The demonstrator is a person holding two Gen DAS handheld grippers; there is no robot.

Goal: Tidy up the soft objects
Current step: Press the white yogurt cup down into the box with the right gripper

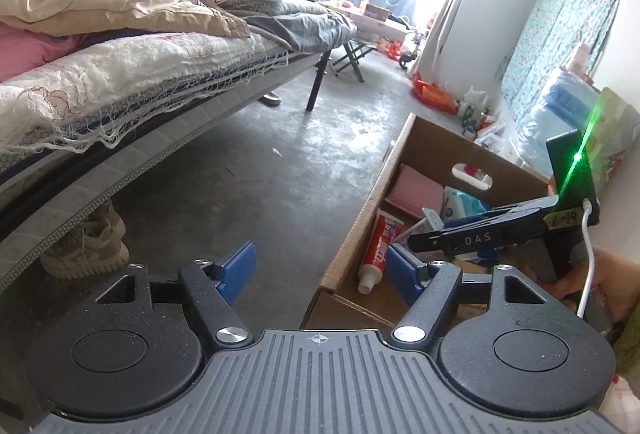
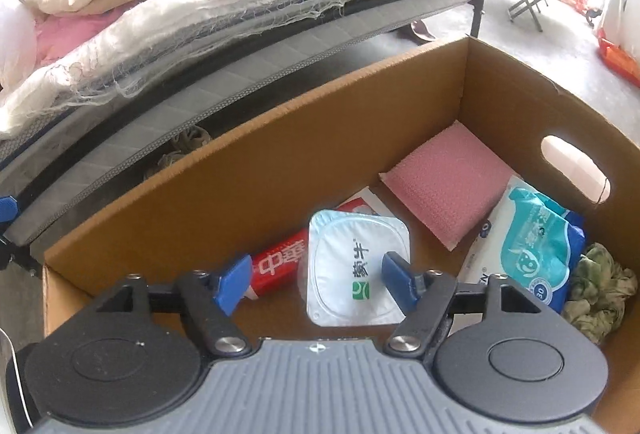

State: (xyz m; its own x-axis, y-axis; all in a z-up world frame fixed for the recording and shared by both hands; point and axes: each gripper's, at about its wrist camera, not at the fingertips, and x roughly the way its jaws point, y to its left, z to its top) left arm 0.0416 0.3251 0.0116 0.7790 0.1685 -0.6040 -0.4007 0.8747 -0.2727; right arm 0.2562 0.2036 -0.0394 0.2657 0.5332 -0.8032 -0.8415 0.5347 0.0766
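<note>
Cardboard box (image 2: pixel 248 170), open top, sitting on concrete floor (image 1: pixel 248 162) beside bed (image 2: pixel 208 46).

Contents, right wrist view:
- Yogurt cup (image 2: pixel 356 270), foil lid up, lying at near end, partly over red toothpaste tube (image 2: pixel 280 266).
- Pink sponge pad (image 2: pixel 444 190), leaning toward far corner.
- Wet-wipes pack (image 2: pixel 532 246), resting against handle-cutout wall.
- Green scrunchie (image 2: pixel 600 294), tucked in right near corner, touching wipes pack.

Tools:
- Right gripper (image 2: pixel 316 286): hovering inside box w/ blue pads spread wide, holding nothing; right pad overlapping cup lid in view, contact not clear.
- Left gripper (image 1: pixel 320 270): pads spread, empty, waiting over floor just outside box's near-left corner.

Risks, judged from layout:
- Closing on yogurt cup too hard: likely crushing thin wall or popping foil, spilling onto sponge pad & wipes pack.
- Gripping lid edge only: probably slipping, cup tipping onto toothpaste tube.
- Lifting cup: possibly dragging tube along, since overlapping.
- Reaching for scrunchie: cramped corner, likely pinching wipes pack too, or snagging right pad on box wall.
- Swinging left gripper inward: risking clash w/ right gripper, both being close at box rim.
</note>
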